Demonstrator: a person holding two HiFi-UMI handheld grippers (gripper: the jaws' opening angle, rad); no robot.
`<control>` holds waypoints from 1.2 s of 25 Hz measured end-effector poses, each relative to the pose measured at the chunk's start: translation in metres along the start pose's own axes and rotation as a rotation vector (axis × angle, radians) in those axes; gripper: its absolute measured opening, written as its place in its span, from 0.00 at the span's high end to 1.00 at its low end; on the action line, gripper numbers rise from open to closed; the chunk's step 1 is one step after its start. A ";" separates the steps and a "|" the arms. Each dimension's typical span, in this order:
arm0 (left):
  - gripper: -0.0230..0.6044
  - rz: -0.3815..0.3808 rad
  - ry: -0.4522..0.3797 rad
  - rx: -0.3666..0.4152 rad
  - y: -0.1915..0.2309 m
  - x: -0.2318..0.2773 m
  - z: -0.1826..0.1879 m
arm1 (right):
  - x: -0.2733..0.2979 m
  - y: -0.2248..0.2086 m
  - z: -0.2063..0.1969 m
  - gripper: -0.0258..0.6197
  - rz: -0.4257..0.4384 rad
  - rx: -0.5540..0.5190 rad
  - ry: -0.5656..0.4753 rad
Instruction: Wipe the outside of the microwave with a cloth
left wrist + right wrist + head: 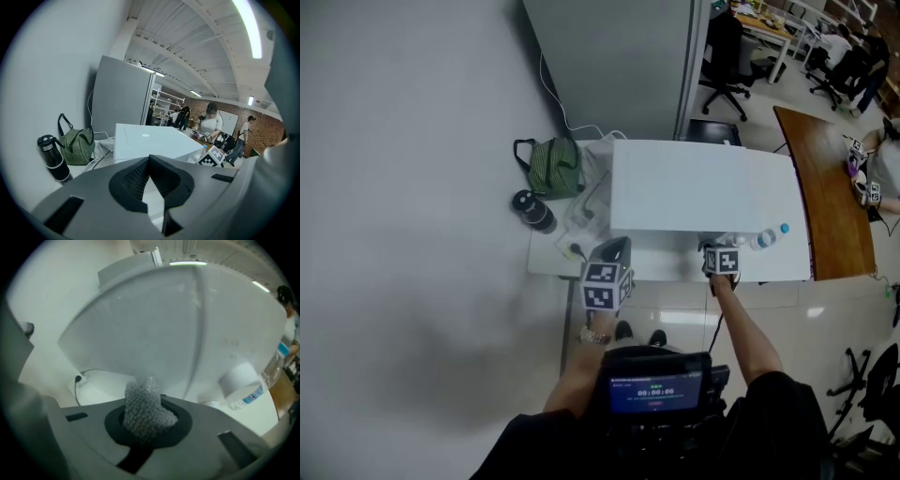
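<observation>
A white microwave (pixel 703 187) stands on a white table (pixel 553 258); its top also shows in the left gripper view (pixel 150 140). My right gripper (pixel 719 251) is at the microwave's front face, shut on a grey knobbly cloth (pixel 145 406). The cloth's tip points up at the front panel (pixel 154 324), very close to it; I cannot tell whether they touch. My left gripper (pixel 614 253) hovers at the table's near edge, left of the microwave's front corner. Its jaws (pixel 150 161) meet at the tip with nothing between them.
A green striped bag (pixel 551 167) and a black flask (pixel 532 211) sit left of the microwave, with white cables (pixel 586 202) beside them. A water bottle (pixel 766 237) lies at the microwave's front right. A wooden desk (pixel 830 206) and people are to the right.
</observation>
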State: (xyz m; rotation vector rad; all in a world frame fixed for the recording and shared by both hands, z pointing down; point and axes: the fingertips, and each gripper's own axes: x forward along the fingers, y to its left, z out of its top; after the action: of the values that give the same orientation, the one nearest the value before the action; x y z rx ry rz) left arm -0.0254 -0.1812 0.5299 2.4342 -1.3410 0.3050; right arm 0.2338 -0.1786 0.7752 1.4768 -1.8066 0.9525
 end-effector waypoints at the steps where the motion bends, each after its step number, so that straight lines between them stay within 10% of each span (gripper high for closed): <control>1: 0.96 -0.008 -0.001 0.001 0.000 0.004 0.003 | -0.010 0.023 0.009 0.93 0.055 -0.029 -0.020; 6: 0.96 -0.032 -0.020 0.017 0.010 0.019 0.031 | -0.093 0.158 0.085 0.93 0.352 -0.155 -0.221; 11: 0.96 -0.024 -0.040 0.031 0.024 0.032 0.057 | -0.117 0.206 0.209 0.93 0.376 -0.238 -0.372; 20: 0.96 0.091 -0.028 0.010 0.046 0.036 0.060 | 0.029 0.230 0.316 0.93 0.386 -0.285 -0.026; 30: 0.96 0.109 -0.026 0.020 0.041 0.062 0.069 | 0.067 0.173 0.316 0.94 0.359 -0.371 0.232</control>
State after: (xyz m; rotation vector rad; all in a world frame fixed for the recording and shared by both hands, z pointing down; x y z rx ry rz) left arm -0.0258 -0.2765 0.4956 2.3930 -1.4920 0.3166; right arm 0.0461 -0.4571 0.6287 0.7998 -1.9769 0.8528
